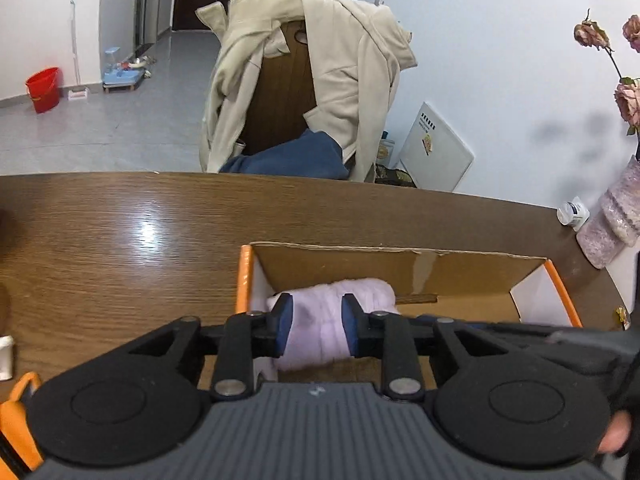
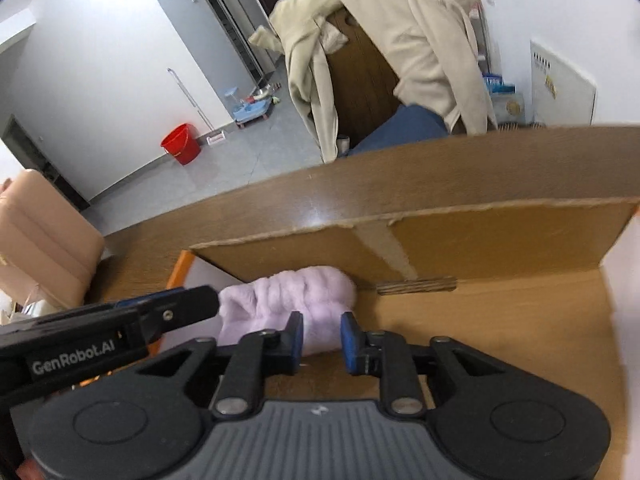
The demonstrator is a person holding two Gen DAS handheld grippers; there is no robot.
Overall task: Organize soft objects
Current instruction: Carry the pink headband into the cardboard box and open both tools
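Observation:
A soft lilac fluffy bundle lies inside an open cardboard box with orange edges on the wooden table. My left gripper is shut on the bundle, its blue pads pressing both sides. In the right wrist view the bundle sits in the box's far left corner. My right gripper is also down in the box, its pads around the bundle's near end; the right pad seems to stand off it. The left gripper's finger enters from the left.
A chair draped with a beige jacket stands behind the table. A fluffy pink vase with dried roses and a small white bottle stand at the table's right edge. A red bucket is on the floor.

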